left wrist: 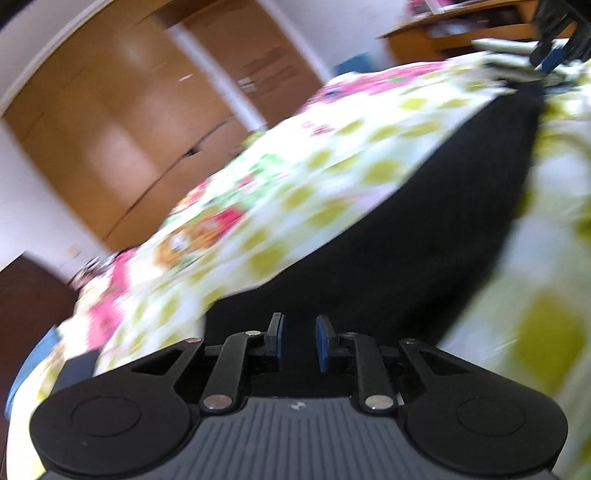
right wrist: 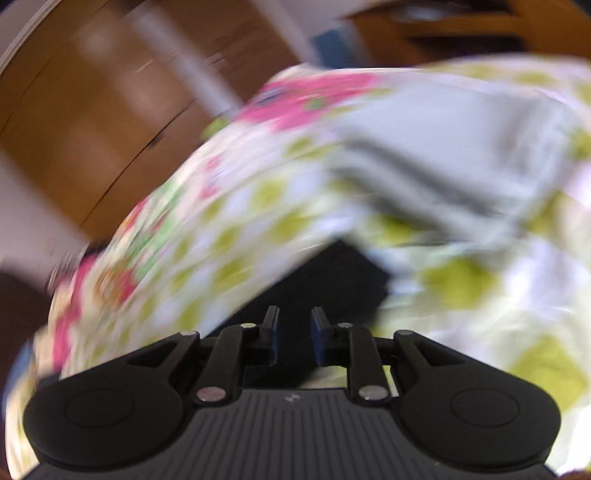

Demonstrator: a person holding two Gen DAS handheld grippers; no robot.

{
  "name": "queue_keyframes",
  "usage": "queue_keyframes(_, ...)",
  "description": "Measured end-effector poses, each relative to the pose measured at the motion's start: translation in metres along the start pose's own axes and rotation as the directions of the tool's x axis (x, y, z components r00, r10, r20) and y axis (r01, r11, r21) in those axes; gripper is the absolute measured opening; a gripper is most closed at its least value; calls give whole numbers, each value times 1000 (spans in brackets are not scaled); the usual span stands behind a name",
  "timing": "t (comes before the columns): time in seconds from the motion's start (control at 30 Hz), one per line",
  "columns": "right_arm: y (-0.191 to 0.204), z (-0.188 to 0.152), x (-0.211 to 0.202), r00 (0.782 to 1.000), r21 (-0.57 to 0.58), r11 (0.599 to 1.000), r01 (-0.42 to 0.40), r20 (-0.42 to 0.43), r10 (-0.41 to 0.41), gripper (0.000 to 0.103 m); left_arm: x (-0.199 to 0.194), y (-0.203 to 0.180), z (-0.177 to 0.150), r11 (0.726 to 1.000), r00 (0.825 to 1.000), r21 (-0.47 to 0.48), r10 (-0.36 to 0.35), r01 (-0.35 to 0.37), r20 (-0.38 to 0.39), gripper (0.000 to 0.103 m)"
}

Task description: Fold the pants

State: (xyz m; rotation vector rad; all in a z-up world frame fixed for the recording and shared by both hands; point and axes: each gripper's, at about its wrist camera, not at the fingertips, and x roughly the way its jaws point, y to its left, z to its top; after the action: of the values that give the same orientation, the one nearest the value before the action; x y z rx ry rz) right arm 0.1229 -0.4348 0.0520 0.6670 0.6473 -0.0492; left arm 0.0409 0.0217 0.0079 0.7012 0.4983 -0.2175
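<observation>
Black pants (left wrist: 424,221) lie stretched across a floral bedsheet (left wrist: 332,155), running from my left gripper (left wrist: 299,338) up to the far right. The left gripper's jaws stand apart, with black cloth right in front of and between them. My right gripper shows at the top right of the left wrist view (left wrist: 550,55), at the far end of the pants. In the right wrist view the right gripper (right wrist: 294,332) has its jaws apart over a black corner of the pants (right wrist: 332,280). Both views are motion-blurred.
A stack of folded grey-white cloth (right wrist: 443,158) lies on the bed ahead of the right gripper. A wooden wardrobe (left wrist: 129,122) stands beyond the bed at the left. A wooden shelf (left wrist: 461,33) stands at the back right.
</observation>
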Motion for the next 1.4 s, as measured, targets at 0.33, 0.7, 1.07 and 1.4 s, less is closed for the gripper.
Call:
queue_keyframes(0.33, 278, -74, 235, 736, -203, 811, -549, -577, 354, 32, 69, 84, -64, 935, 968, -276, 179, -222, -173, 36)
queue_keyframes(0.7, 318, -144, 236, 541, -311, 591, -745, -800, 261, 32, 69, 111, -134, 882, 922, -331, 234, -335, -309, 59)
queue_keyframes(1.07, 346, -138, 251, 498, -277, 545, -791, -809, 312, 41, 67, 111, -131, 880, 922, -332, 241, -340, -304, 59)
queue_keyframes(1.4, 364, -133, 297, 384, -195, 560, -805, -891, 242, 42, 62, 114, -133, 876, 928, -356, 227, -327, -294, 59)
